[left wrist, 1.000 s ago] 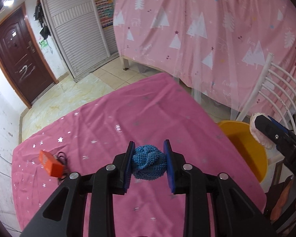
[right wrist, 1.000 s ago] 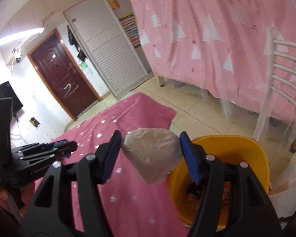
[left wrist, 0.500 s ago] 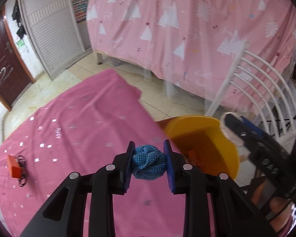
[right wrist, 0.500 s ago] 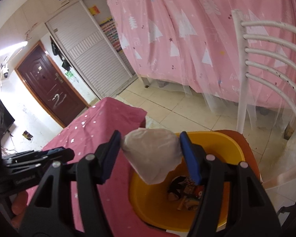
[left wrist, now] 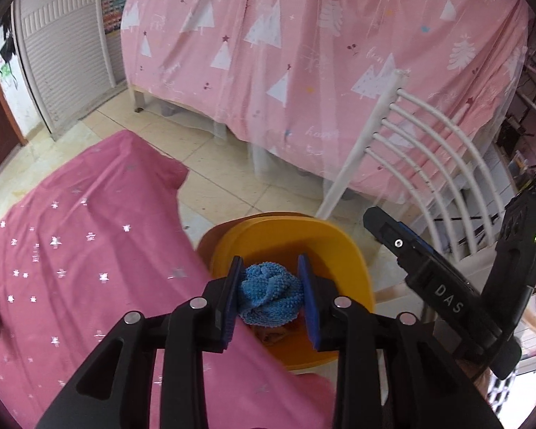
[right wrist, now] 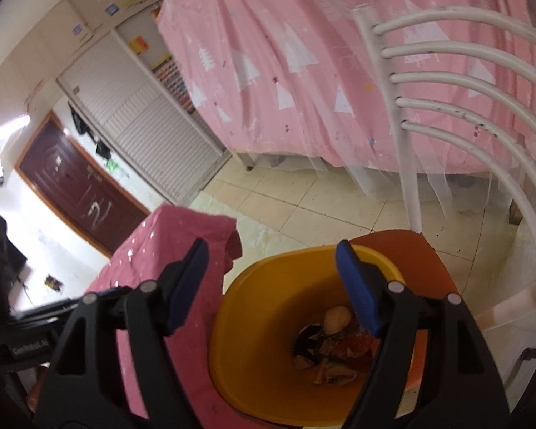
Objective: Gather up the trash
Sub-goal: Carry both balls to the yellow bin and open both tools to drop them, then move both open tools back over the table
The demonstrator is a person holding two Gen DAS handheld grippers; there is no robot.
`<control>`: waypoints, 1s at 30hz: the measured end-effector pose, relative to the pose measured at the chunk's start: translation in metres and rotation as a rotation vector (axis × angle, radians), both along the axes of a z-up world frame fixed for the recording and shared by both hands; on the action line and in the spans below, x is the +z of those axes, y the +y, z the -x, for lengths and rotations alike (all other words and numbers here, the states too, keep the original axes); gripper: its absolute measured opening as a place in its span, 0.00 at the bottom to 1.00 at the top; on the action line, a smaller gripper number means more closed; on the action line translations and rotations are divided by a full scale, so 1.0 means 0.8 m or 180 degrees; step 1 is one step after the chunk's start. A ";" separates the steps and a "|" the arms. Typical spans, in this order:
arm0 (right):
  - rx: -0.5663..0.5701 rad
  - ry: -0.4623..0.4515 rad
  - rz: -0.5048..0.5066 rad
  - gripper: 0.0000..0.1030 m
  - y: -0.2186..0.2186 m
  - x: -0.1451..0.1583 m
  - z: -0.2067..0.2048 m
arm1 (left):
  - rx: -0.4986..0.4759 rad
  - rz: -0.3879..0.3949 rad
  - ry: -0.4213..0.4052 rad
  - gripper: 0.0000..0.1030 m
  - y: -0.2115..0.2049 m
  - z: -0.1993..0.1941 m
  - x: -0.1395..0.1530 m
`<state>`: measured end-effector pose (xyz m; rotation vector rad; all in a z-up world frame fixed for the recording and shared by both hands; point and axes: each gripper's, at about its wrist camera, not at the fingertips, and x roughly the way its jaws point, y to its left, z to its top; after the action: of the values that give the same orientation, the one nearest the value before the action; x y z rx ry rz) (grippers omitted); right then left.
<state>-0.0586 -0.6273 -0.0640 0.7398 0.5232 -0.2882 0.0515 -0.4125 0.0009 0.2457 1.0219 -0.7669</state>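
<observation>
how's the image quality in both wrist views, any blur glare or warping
Left wrist view: sharp on the blue knitted ball, mild blur on the yellow plastic bin, fisheye bending the white slatted chair. Right wrist view: softer overall, ceiling light blown out at far left, dark vignette corners, bin contents dim.

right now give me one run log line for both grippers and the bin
left gripper: opening, blue knitted ball between pads | right gripper: opening, empty | yellow bin: below both

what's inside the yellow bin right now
Inside the yellow bin, a heap of crumpled trash lies at the bottom, a pale wad on top. The right claw's finger covers part of it.
</observation>
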 end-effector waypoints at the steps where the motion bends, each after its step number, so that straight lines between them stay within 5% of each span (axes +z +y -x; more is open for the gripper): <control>1: -0.0020 -0.0016 -0.0016 0.69 -0.002 0.000 0.003 | -0.0024 0.0021 0.0024 0.34 -0.001 0.001 0.000; 4: -0.0039 -0.0035 -0.0025 0.69 -0.004 0.001 0.006 | -0.0036 0.0027 -0.0011 0.53 -0.002 0.005 -0.001; 16: 0.0253 -0.0002 0.0237 0.69 0.042 0.017 -0.018 | 0.0187 0.0025 -0.0121 0.55 0.054 -0.017 0.014; 30: 0.0778 0.0049 0.0392 0.74 0.129 0.033 -0.076 | 0.0816 -0.0274 -0.0487 0.68 0.204 -0.087 0.038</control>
<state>0.0020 -0.5244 -0.0376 0.5480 0.5990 -0.0973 0.1207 -0.2494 0.0316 0.2380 0.9209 -0.4654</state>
